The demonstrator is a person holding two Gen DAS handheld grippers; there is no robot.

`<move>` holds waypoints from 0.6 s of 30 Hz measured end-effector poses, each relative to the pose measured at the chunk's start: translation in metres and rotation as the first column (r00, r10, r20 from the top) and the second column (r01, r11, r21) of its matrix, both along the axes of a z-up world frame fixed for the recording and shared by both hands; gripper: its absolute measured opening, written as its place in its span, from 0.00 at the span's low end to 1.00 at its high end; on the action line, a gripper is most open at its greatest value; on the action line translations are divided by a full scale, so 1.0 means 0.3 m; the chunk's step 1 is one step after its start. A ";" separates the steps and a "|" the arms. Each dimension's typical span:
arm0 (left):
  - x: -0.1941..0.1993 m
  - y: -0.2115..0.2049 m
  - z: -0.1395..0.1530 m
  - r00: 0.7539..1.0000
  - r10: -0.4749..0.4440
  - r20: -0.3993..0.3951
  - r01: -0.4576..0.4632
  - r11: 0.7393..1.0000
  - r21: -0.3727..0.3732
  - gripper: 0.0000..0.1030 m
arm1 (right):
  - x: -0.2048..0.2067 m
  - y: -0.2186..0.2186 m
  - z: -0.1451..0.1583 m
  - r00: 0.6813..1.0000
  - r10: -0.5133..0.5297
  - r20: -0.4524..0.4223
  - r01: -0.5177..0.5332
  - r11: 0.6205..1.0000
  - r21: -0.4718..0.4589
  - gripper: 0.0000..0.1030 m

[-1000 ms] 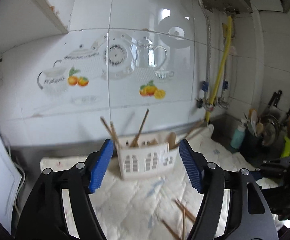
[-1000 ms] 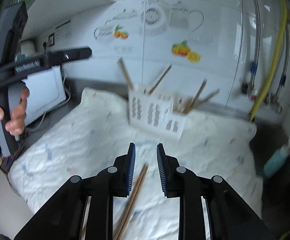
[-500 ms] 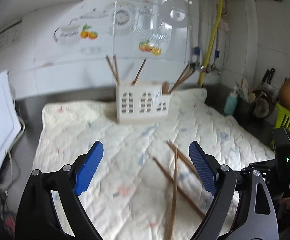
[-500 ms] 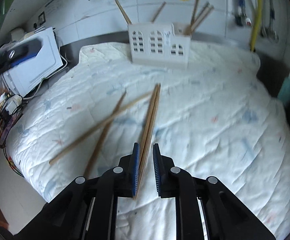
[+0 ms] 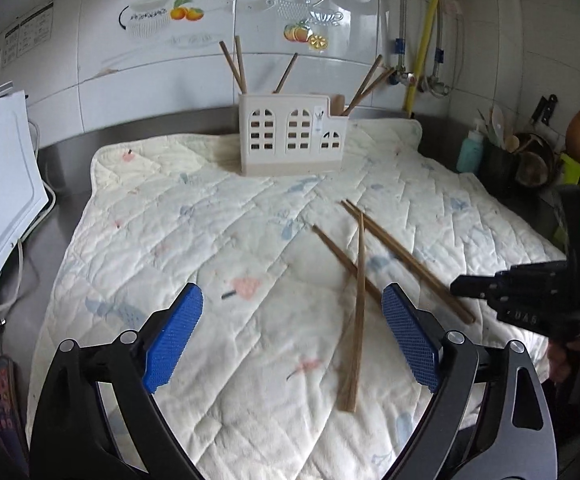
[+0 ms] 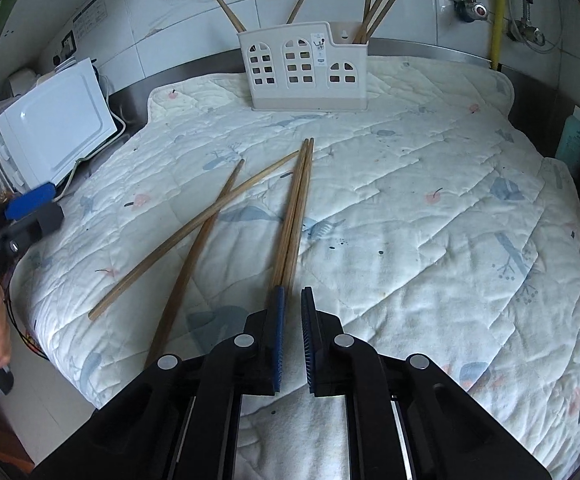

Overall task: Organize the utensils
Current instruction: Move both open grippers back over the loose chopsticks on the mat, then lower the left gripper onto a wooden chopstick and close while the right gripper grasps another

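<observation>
Down on the counter (image 5: 56,236) lies a pale quilted mat (image 6: 410,200), and at its far end, against the tiled wall, stands the white utensil holder (image 6: 302,68) with arched cut-outs. Several wooden chopsticks lean in it: a few in the taller left part, three in the lower right compartment. Four loose chopsticks lie on the mat nearer the cameras. A close pair (image 6: 296,208) lies side by side, pointing toward the holder. Just left of it, two more, a longer-looking stick (image 6: 210,220) and a second stick (image 6: 188,264), cross one another. The right gripper (image 6: 293,292) points down at the mat with its jaws drawn almost together. The near end of the pair meets the tip of its left blue pad and is hidden there, so I cannot tell whether the sticks are pinched. The left gripper (image 5: 292,296) hangs above the mat, its jaws spread wide after just opening, and the pads press on nothing. One crossed stick shows in the gap, near the right pad, lying on the mat.
</observation>
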State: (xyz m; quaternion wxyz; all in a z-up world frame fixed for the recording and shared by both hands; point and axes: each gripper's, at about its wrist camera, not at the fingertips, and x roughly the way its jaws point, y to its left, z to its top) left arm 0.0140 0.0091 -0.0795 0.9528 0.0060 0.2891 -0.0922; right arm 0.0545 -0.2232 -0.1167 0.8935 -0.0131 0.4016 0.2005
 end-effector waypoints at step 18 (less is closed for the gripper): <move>-0.030 -0.053 -0.151 0.992 -0.047 -0.120 0.044 0.999 -0.026 0.64 | -0.007 0.024 -0.028 1.000 -0.011 -0.013 0.011 1.000 -0.027 0.08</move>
